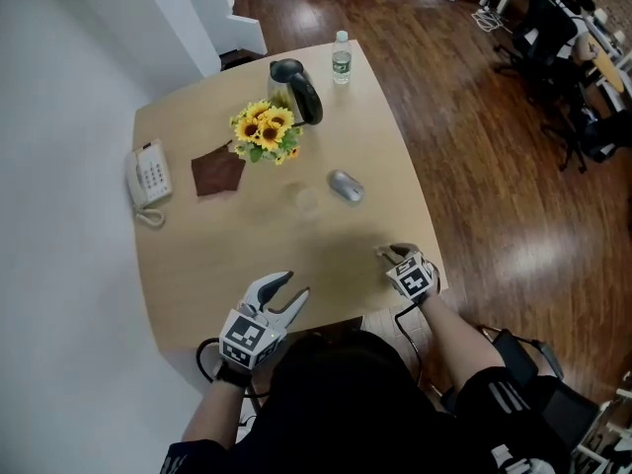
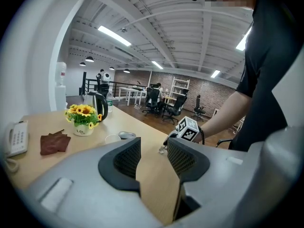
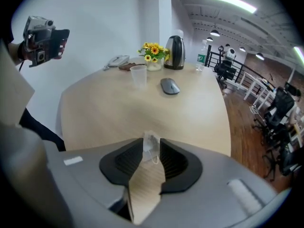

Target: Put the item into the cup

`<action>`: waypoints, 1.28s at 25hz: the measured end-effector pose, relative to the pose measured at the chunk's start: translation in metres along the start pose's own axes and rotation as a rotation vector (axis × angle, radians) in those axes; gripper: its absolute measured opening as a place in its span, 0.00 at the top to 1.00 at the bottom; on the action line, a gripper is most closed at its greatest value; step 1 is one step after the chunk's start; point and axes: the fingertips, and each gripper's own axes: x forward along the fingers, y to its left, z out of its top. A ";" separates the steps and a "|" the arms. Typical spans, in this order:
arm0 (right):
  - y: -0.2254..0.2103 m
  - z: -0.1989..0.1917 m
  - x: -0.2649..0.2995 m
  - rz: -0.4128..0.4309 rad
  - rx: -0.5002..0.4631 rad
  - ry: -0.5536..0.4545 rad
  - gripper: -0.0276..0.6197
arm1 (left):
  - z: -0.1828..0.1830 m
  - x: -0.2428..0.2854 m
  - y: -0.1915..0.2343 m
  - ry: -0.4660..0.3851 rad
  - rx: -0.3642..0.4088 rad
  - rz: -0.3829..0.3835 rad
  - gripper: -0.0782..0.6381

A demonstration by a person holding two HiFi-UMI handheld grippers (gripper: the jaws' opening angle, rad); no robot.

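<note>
White and small, the bag (image 3: 150,142) sits between the right gripper's (image 3: 152,151) spread jaws, well apart from the cup (image 3: 138,75), not pinched yet. Grabbing is the step now. Next, squeeze gently, then carry it over the cup. The left gripper (image 2: 154,156) gapes, holding nothing.

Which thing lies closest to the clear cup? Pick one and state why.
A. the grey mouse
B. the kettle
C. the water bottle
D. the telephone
A: the grey mouse lies just beside the clear cup, while the other three stand farther off.
</note>
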 end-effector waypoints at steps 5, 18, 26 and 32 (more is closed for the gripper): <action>-0.002 0.002 0.008 0.004 0.085 0.005 0.92 | 0.002 -0.004 0.006 -0.002 -0.006 0.011 0.65; 0.005 0.113 -0.019 0.015 0.015 -0.179 0.94 | -0.001 -0.026 0.029 -0.034 -0.022 0.057 0.65; 0.045 0.224 0.009 0.093 -0.126 -0.229 0.94 | -0.015 -0.052 0.049 -0.045 -0.050 0.115 0.65; 0.063 0.247 0.048 0.090 -0.202 -0.131 0.94 | -0.029 -0.074 0.060 -0.041 -0.082 0.160 0.65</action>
